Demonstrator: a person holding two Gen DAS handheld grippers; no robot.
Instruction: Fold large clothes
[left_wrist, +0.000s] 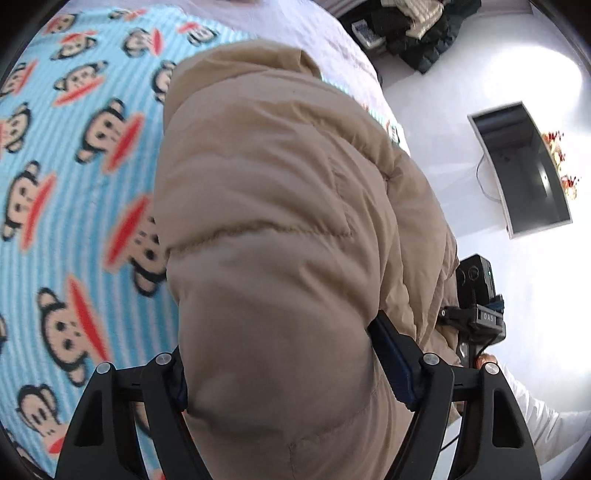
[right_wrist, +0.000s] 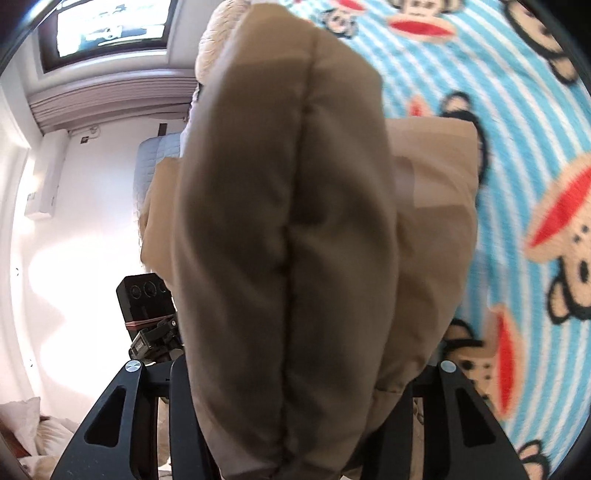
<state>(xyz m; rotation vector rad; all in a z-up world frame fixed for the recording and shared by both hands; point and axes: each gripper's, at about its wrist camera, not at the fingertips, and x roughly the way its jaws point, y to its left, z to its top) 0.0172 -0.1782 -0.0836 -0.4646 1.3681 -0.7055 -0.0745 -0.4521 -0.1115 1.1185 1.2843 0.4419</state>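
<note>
A puffy tan quilted jacket (left_wrist: 280, 192) fills the middle of the left wrist view, bunched over a blue striped blanket with monkey faces (left_wrist: 74, 155). My left gripper (left_wrist: 277, 343) is shut on a thick fold of it, with the blue pad of one finger (left_wrist: 393, 362) pressed into the fabric. In the right wrist view the same jacket (right_wrist: 288, 221) hangs as a fat seamed roll, lifted off the blanket (right_wrist: 517, 155). My right gripper (right_wrist: 303, 365) is shut on it, its fingertips buried in the cloth. Each gripper's black camera block shows beside the jacket in the other's view.
Beyond the bed edge lies a white floor with a dark flat screen (left_wrist: 524, 170) and a heap of dark clothes (left_wrist: 417, 33). A hand and a white sleeve (left_wrist: 539, 417) show at lower right. A white quilted cushion (right_wrist: 155, 166) and a window frame (right_wrist: 110, 33) are at left.
</note>
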